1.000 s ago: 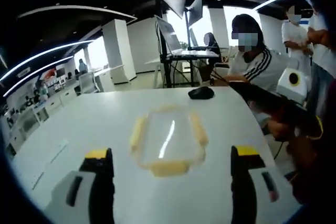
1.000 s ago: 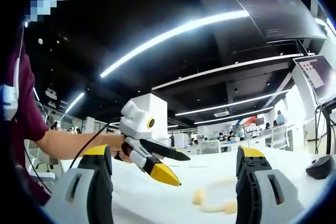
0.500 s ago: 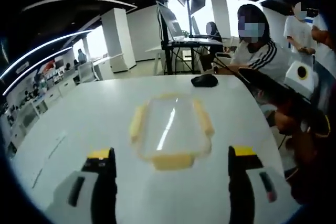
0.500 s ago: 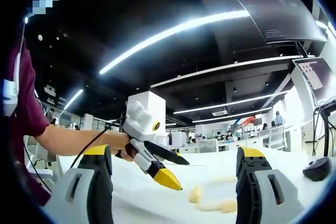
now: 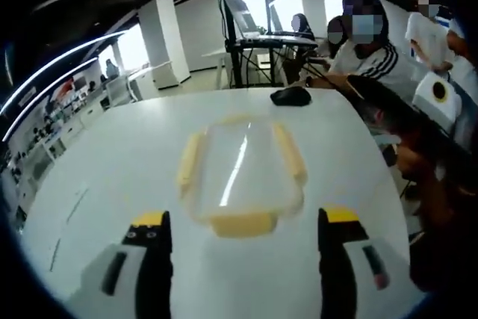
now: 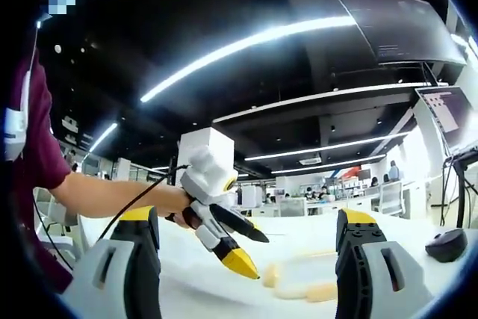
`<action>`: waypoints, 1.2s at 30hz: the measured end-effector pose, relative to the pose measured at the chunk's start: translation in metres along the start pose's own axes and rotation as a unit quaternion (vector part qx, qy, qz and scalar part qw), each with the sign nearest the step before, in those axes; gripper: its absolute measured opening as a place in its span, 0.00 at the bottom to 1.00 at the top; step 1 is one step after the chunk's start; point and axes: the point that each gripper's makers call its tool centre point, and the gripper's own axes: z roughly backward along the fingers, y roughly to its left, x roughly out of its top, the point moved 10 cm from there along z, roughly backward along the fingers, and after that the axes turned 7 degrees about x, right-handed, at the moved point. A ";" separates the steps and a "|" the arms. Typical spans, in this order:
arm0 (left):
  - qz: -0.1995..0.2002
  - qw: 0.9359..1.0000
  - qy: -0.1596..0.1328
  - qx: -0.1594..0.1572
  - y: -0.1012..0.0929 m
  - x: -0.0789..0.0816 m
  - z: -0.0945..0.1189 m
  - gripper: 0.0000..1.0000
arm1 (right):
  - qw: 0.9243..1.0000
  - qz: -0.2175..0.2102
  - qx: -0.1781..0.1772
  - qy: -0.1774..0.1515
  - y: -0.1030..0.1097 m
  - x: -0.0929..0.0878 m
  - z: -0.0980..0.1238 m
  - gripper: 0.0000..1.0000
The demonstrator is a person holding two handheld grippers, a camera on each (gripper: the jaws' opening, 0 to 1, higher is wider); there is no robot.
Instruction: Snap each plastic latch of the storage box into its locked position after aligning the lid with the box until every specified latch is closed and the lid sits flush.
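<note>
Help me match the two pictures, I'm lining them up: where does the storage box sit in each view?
Left gripper view: the box lies on the white table, centre of the picture, just beyond the open left claw.
Right gripper view: the box sits low, right of centre, by the left claw's tip.
Shared landmark: the black mouse, seen at far right in the right gripper view.

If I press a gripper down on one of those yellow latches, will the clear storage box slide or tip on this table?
The storage box looks empty and see-through, so it is probably light. On the smooth white table it may well slide under a sideways push. It sits low and wide, so tipping seems unlikely; the near latch probably flexes.
</note>
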 end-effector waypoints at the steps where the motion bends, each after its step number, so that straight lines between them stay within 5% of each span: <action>1: -0.006 1.000 0.007 -0.004 -0.001 0.000 -0.001 0.78 | 1.000 0.001 0.001 0.002 0.000 0.000 -0.001 1.00; 7: -0.031 0.999 0.037 -0.008 -0.002 -0.002 -0.007 0.72 | 1.000 0.011 0.007 0.014 0.003 -0.003 -0.004 1.00; 22: -0.008 0.997 0.073 -0.003 -0.003 -0.002 -0.019 0.56 | 1.000 0.014 0.004 0.021 0.000 -0.004 -0.002 1.00; 36: 0.005 0.995 0.098 -0.009 0.004 -0.007 -0.031 0.55 | 1.000 0.016 0.009 0.023 0.001 -0.005 -0.003 1.00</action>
